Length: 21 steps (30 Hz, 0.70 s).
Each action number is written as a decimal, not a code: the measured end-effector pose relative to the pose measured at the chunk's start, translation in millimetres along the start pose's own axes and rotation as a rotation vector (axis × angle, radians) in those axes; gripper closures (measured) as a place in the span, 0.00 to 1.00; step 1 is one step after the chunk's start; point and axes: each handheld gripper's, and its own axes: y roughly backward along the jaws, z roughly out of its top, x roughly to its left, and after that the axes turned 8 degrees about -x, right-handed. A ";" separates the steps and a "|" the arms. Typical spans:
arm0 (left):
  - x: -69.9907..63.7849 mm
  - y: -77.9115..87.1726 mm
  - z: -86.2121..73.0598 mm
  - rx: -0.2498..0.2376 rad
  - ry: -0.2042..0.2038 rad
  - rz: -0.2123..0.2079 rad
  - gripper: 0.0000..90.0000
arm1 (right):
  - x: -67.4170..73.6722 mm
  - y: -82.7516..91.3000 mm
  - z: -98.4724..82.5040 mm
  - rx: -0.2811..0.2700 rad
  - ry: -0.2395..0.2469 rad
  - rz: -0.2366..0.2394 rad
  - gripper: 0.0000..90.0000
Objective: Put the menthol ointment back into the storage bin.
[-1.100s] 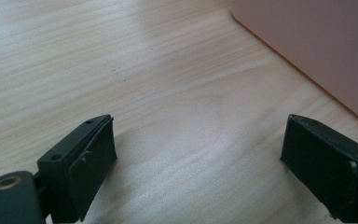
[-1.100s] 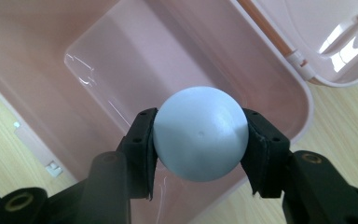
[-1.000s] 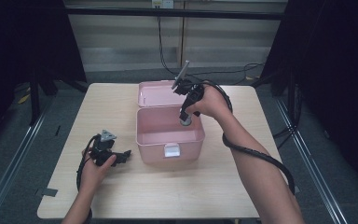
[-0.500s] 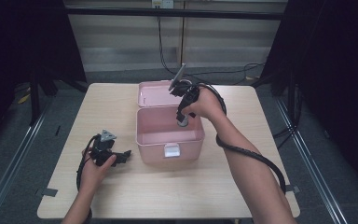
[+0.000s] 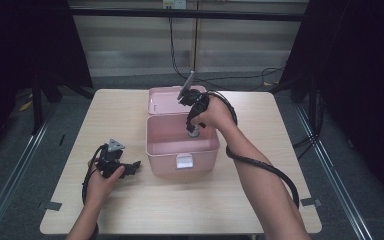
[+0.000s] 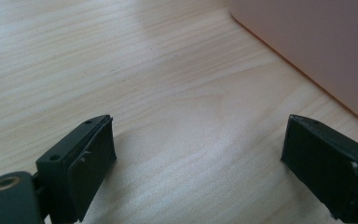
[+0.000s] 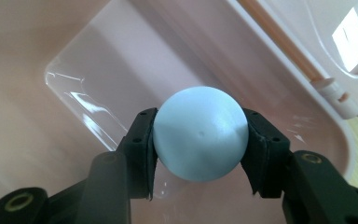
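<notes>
The right claw [image 7: 199, 154] is clamping a pale blue ball [image 7: 199, 133] inside the pink box [image 5: 155, 150] at the tabletop's [image 5: 260, 200] middle. Placing seems underway; next, releasing near the floor. The left claw [image 6: 198, 168] is lying released beside the box.

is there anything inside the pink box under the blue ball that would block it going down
Nothing visible does. The right gripper holds the light blue ball over the open pink box, whose floor below the ball looks bare, and the lid is folded back behind it.
</notes>
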 end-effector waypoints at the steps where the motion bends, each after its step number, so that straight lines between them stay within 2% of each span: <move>1: 0.0 -0.1 0.0 0.000 0.000 0.000 0.10 | -0.2 -1.2 0.0 -0.003 -0.003 0.001 0.57; 11: 0.0 0.0 0.1 0.001 -0.002 0.000 0.10 | -0.7 -8.6 1.4 0.002 -0.028 -0.006 0.57; 15: -0.1 0.0 0.1 0.001 -0.001 0.000 0.10 | -1.4 -12.4 1.3 -0.002 -0.020 -0.010 0.57; 16: 0.0 -0.1 0.0 0.000 -0.001 -0.001 0.09 | -0.2 -12.4 2.4 0.009 -0.038 -0.009 0.57; 21: -0.1 -0.1 0.0 0.001 0.000 -0.003 0.09 | 1.2 -15.7 3.7 0.012 -0.043 -0.021 0.57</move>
